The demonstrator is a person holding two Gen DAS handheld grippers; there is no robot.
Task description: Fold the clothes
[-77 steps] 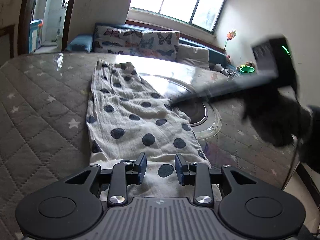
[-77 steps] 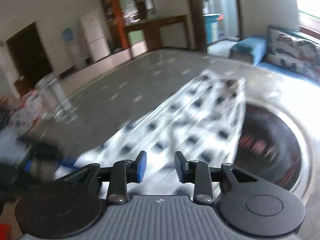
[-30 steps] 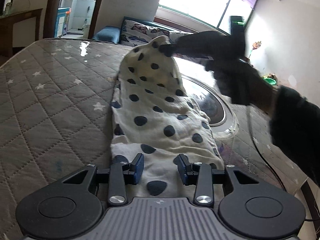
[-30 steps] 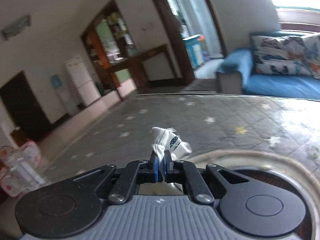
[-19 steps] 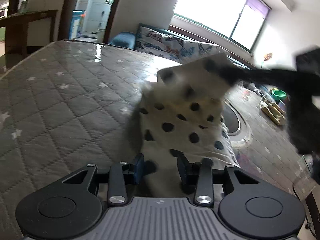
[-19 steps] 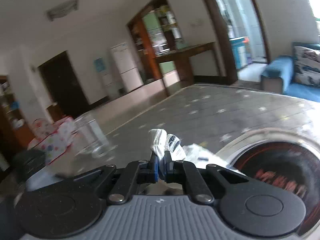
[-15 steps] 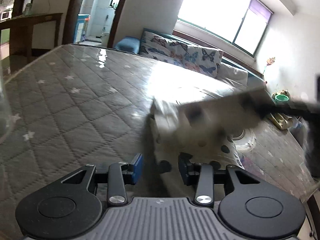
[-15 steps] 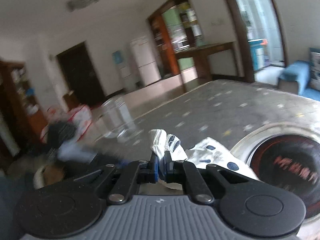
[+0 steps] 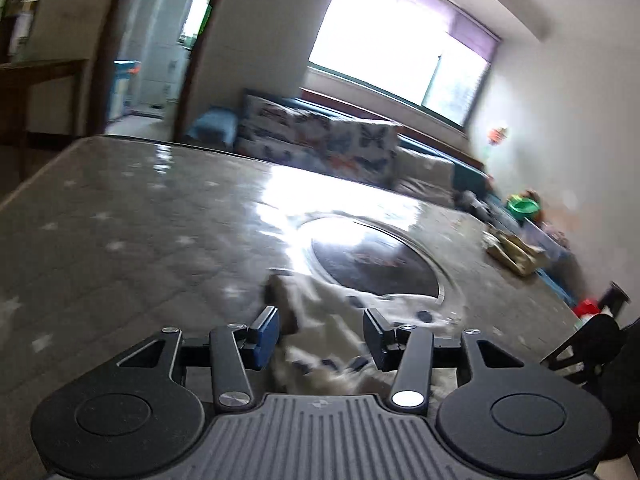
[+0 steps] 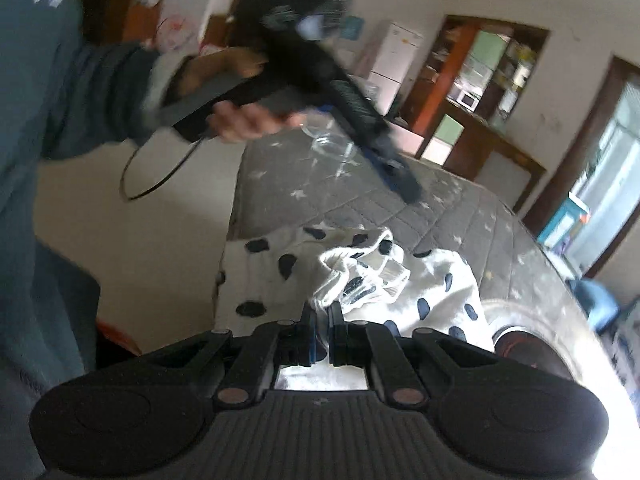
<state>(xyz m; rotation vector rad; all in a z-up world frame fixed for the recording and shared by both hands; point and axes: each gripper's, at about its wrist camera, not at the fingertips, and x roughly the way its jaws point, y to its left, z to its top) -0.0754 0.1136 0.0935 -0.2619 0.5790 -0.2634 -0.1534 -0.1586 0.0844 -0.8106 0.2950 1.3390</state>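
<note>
Quilted grey padding with a star pattern covers the surface (image 9: 132, 216), and a round glass plate (image 9: 376, 264) sits at the middle of the left wrist view, with a butterfly-print sofa and a bright window behind it. The polka-dot garment (image 10: 280, 264) lies bunched at the near edge of the surface, in the lower middle of both views.

The right tongs (image 10: 322, 334) are clamped onto a gathered corner of the cloth, a crumpled tuft standing up just beyond the tips. The left tongs (image 9: 320, 336) are spread wide with nothing between them; in the left wrist view they hover over the blurred folded heap, and in the right wrist view they show at upper centre, well above the surface.

The step in hand looks like a first fold: one end carried over onto the other. The next move probably calls for laying the held corner down square on the lower layer, then letting go, while the free tongs come down to pin or smooth the stack so it does not slide off the near edge.
</note>
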